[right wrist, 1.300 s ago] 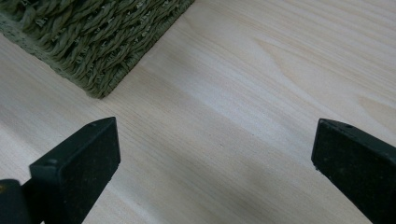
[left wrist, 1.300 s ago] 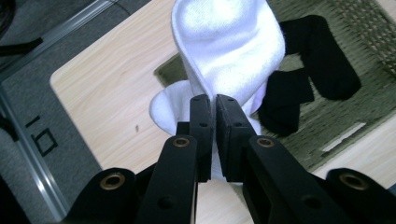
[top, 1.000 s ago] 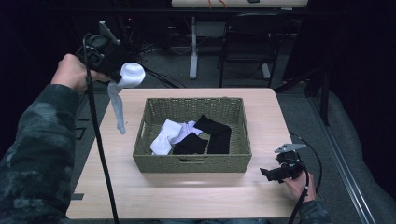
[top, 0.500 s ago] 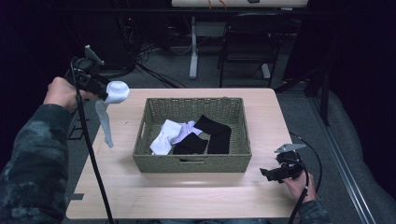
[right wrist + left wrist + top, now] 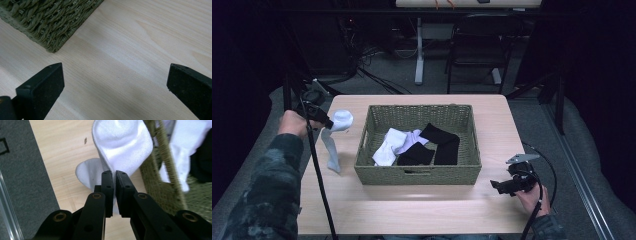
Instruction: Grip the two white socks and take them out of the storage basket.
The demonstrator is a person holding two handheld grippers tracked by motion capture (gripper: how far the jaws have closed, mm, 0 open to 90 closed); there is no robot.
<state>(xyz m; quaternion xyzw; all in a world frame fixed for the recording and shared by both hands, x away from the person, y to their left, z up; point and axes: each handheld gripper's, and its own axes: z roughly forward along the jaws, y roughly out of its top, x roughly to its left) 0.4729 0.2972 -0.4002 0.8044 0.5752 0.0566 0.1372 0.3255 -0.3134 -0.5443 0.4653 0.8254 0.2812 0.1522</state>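
A: Where's the white sock [image 5: 335,141] right now?

B: Just left of the basket [image 5: 418,175], outside it. It hangs from the left gripper [image 5: 326,123], bunched at the top, with its lower end on the table [image 5: 412,215] beside the basket's left wall

A: And the grip on it?

B: Clamped tight. In the left gripper view the 2 black jaws stand pressed together with the sock's [image 5: 122,143] fabric pinched between them, and the basket's woven wall [image 5: 163,170] runs just to the side of it

A: What's in the basket?

B: 2 white socks [image 5: 396,146] lie toward its left half, with 2 black socks [image 5: 438,147] next to them toward the middle, the pieces touching and partly overlapping

A: The other hand?

B: The right gripper [image 5: 497,186] is near the basket's front right corner, low over the table, held by a hand [image 5: 532,197] at the near edge. In the right gripper view its jaws stand wide apart with bare wood between them, gripping nothing, and the basket's corner [image 5: 53,22] sits a little beyond

A: Anything past the basket?

B: A chair [image 5: 479,55] stands on the grey floor, well behind it
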